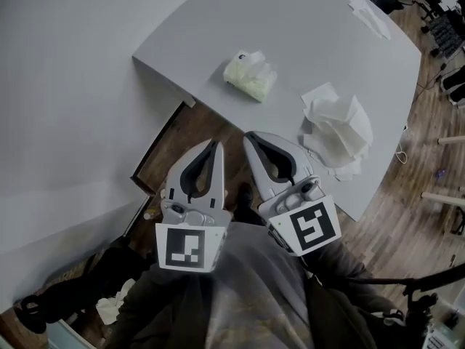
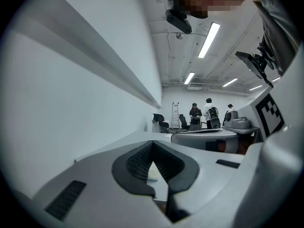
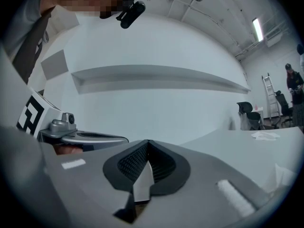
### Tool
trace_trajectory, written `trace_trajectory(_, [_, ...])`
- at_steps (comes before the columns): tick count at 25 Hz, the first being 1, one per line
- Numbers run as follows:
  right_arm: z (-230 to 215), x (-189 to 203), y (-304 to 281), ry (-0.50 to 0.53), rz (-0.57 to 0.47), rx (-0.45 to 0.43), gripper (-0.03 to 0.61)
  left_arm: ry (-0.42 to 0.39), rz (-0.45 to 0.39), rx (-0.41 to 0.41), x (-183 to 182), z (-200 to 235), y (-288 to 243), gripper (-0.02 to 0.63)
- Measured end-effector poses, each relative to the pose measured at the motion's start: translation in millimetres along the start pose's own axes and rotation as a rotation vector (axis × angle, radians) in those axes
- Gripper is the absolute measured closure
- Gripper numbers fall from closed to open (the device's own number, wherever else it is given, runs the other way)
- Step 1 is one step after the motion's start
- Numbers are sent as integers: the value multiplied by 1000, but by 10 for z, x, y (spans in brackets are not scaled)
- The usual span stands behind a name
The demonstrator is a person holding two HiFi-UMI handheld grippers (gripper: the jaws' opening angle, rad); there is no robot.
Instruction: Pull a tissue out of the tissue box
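The tissue box is a soft pale yellow-green pack (image 1: 250,75) with a white tissue sticking out of its top; it lies on the grey table (image 1: 305,42). Both grippers hover side by side off the table's near edge, short of the pack and pointing toward it. The left gripper (image 1: 215,148) is shut, its tips meeting, and holds nothing. The right gripper (image 1: 249,137) is shut and empty too. In the left gripper view the dark pads (image 2: 137,163) close to a point, and in the right gripper view the pads (image 3: 130,163) do the same.
A heap of loose white tissues (image 1: 338,131) lies on the table right of the pack, and another tissue (image 1: 369,14) lies near the far edge. A white wall (image 1: 58,122) is at the left. Wooden floor (image 1: 192,133) shows below the table edge. Several people (image 2: 202,115) stand far off.
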State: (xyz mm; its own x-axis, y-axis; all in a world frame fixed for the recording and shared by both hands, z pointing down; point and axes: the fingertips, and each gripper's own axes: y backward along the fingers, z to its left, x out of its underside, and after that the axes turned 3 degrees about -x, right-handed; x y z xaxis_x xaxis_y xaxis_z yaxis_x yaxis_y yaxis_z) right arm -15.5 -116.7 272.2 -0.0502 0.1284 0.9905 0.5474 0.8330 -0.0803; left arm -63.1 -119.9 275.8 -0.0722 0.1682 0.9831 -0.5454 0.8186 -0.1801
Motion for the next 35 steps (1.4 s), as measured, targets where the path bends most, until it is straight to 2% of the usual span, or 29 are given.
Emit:
trace_trajectory(6, [-375,46,-493,-10,29,39,575,6,16,37,-23,309,-549,617])
trace_trajectory(16, [-842,64,-1233,-10,49,164,575,10,42,203,41,718,-1368,617])
trace_trajectory(21, [-1000,43,-1375,-14,49,233,575,23,74,265,95,812,-1596,617])
trace_trajectory(28, [-1319,56,-1228,-27,36,317,575,-3,67,333,66,615,-1865,617])
trace_trajectory(35, [-1694,369,-1151,-96,63,320,575,-16,122,340,305,378,-2213,617])
